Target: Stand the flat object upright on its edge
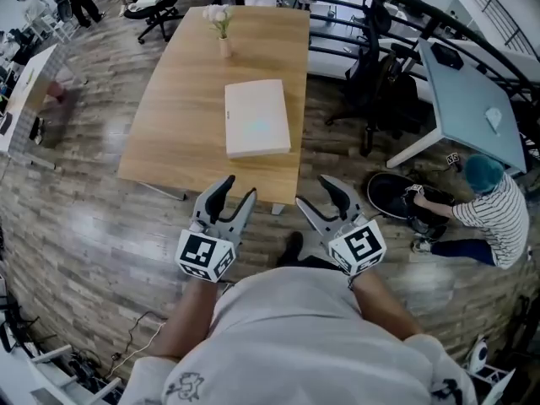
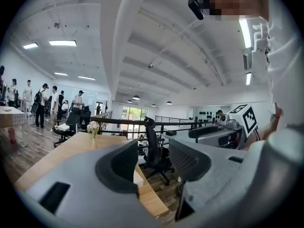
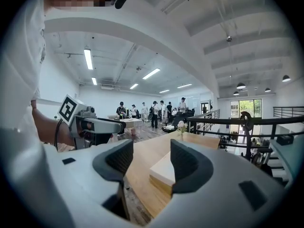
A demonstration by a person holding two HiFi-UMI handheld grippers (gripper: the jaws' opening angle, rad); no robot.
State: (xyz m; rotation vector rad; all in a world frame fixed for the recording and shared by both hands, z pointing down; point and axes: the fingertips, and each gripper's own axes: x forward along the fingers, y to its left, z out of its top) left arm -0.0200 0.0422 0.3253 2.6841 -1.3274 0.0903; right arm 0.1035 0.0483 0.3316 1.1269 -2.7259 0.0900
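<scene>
A flat white box [image 1: 256,118] lies on its broad face on the wooden table [image 1: 190,116], towards the near right part of the top. Both grippers hang short of the table's near edge, in front of the person's body. My left gripper [image 1: 238,188] is open with nothing between its jaws; in its own view [image 2: 154,163] only a sliver of the box [image 2: 137,178] shows past the left jaw. My right gripper [image 1: 316,192] is open and empty too; its view [image 3: 152,163] looks along the tabletop [image 3: 152,151] at the box [image 3: 164,171], lying flat beyond the jaws.
A small vase of pale flowers [image 1: 221,24] stands at the table's far end. Right of the table are a black office chair [image 1: 380,66], a grey desk [image 1: 472,99] and a person in a striped shirt [image 1: 485,213] crouched on the floor. Several people stand far off at the left.
</scene>
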